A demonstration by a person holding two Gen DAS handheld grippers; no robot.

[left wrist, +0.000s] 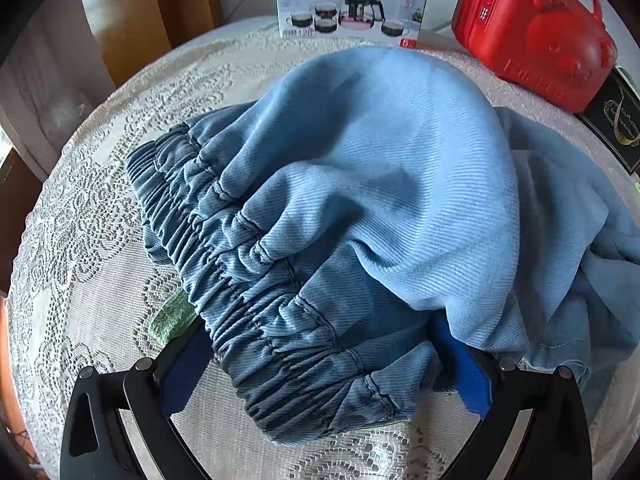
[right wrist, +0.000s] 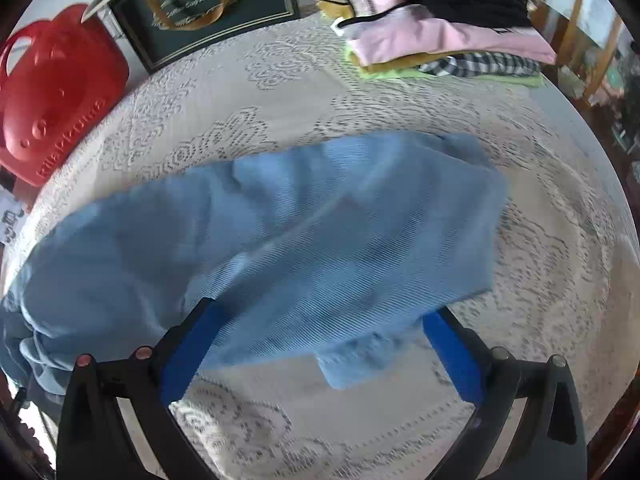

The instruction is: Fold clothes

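Light blue denim trousers lie bunched on the lace-covered round table. Their elastic waistband runs diagonally toward the lens in the left wrist view. My left gripper stands open, its jaws wide on either side of the waistband's near end; cloth drapes over the right fingertip. In the right wrist view a flattened trouser leg stretches across the table. The leg's near edge lies between the wide jaws of my open right gripper and hides both fingertips.
A red plastic case, a tea-set box and a dark gift bag stand along the far edge. A pile of folded clothes sits at the back right. A green tag lies by the left finger.
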